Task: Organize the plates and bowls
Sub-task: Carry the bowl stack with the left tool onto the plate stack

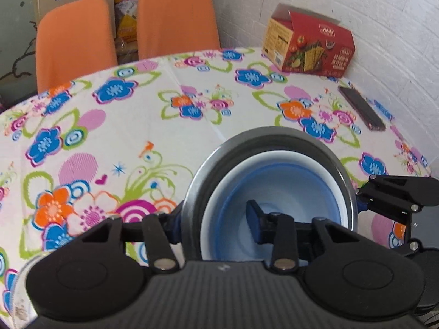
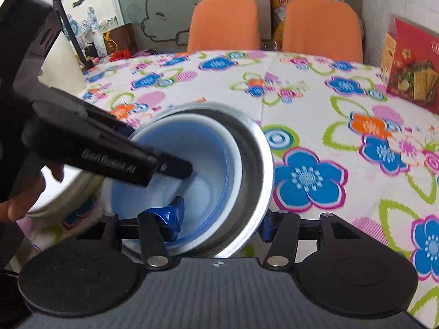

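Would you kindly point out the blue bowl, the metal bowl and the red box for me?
blue bowl [image 1: 288, 189]: left wrist view, inner wall.
metal bowl [image 2: 256, 148]: right wrist view, shiny rim.
red box [image 1: 315, 46]: left wrist view, printed front face.

Between both tongs' fingers sits a bowl [image 1: 274, 192] nested in a metal bowl [image 1: 247, 148]; beyond them a box [image 1: 310, 41] stands on the surface [image 1: 137, 126].

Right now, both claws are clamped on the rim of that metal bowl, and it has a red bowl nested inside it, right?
Not quite: the nested bowl is blue and white, not red, as the left wrist view shows. The rest holds: the left claw and the right claw each pinch the rim of the metal bowl, one finger inside, one outside.
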Demonstrator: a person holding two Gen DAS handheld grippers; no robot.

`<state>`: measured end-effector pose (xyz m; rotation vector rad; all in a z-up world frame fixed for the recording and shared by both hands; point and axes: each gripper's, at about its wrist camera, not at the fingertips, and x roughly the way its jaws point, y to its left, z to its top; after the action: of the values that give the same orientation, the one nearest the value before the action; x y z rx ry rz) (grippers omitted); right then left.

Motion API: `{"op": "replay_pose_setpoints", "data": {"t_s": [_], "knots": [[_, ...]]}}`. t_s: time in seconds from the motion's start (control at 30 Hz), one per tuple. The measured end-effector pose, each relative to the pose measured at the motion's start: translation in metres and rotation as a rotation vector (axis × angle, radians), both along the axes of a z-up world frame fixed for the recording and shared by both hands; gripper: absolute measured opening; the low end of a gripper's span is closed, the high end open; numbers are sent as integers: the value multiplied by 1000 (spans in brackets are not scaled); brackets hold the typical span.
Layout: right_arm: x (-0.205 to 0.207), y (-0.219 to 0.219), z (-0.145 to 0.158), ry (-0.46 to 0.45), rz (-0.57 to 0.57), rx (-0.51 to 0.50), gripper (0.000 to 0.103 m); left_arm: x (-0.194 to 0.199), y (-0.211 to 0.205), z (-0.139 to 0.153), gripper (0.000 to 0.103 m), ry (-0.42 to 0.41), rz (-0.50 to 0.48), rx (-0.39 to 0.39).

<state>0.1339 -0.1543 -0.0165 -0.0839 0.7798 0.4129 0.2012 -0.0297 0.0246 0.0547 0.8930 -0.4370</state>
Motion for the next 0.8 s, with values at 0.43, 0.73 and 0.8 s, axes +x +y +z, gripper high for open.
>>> {"op": "replay_pose_setpoints", "data": {"t_s": [0.43,0.73,0.8], "knots": [[13,117,55,-52,290,88,43,-53,143,38,38,-6,267,89],[6,169,-2,151,365,38,43,-70,178,-27,38,107,306,73],[7,172,-6,171,368,32,44,-70,182,-29,38,98,306,55]]}}
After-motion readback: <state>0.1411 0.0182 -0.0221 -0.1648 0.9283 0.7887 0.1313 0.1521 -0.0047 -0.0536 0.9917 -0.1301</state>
